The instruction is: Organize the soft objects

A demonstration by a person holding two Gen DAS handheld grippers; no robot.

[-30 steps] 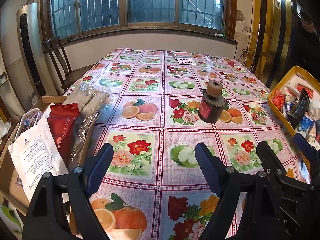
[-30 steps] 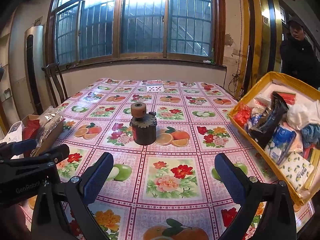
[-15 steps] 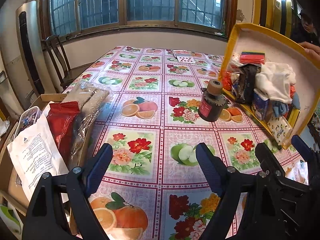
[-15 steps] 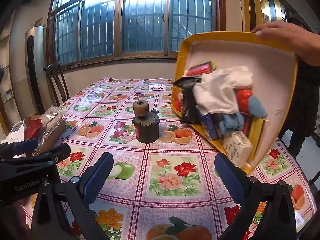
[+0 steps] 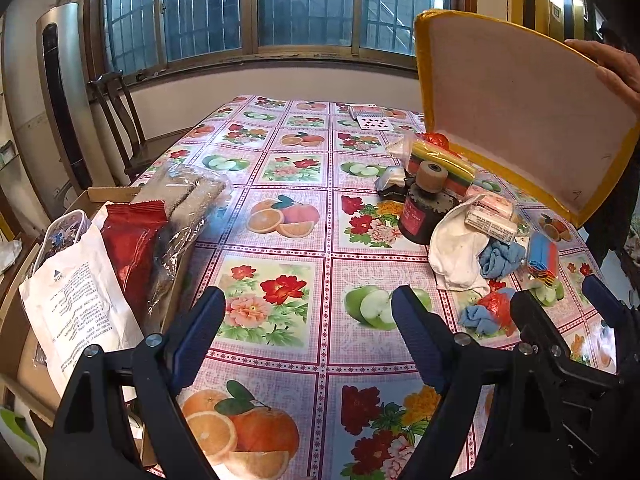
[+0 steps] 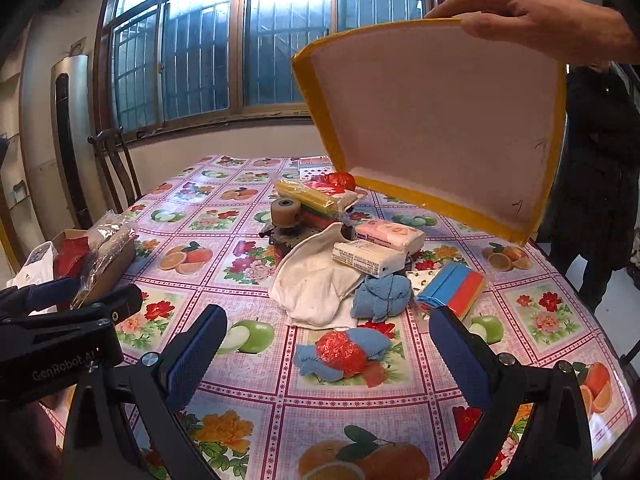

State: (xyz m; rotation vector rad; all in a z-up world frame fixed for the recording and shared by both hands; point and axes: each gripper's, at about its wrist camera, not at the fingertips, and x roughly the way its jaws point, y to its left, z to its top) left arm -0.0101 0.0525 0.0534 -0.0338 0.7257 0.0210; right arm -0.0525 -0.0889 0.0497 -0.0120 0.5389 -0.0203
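A heap of soft things lies on the fruit-print table: a white cloth [image 6: 316, 280] [image 5: 456, 248], a blue cloth [image 6: 380, 294], tissue packs [image 6: 372, 256], a blue-and-red pack [image 6: 452, 288], a red-and-blue bundle [image 6: 344, 354] [image 5: 490, 310] and a yellow striped packet [image 6: 308, 196]. A person's hand [image 6: 532, 16] holds the yellow tray [image 6: 440, 120] [image 5: 520, 120] tipped up above the heap, with nothing in it. My left gripper [image 5: 306, 344] is open over the table's near part. My right gripper [image 6: 328, 354] is open, with the bundle lying between its fingers' line of sight.
A dark bottle with a tan cap [image 5: 424, 208] [image 6: 286, 220] stands amid the heap. A cardboard box [image 5: 24, 320] at the left edge holds a white paper bag, a red pouch [image 5: 134, 240] and a wrapped roll. Playing cards [image 5: 372, 120] lie far back. A chair [image 5: 116, 120] stands at the left.
The person lifted and tipped the yellow tray, and its contents spilled onto the table around the bottle. Both grippers stayed in place and open.
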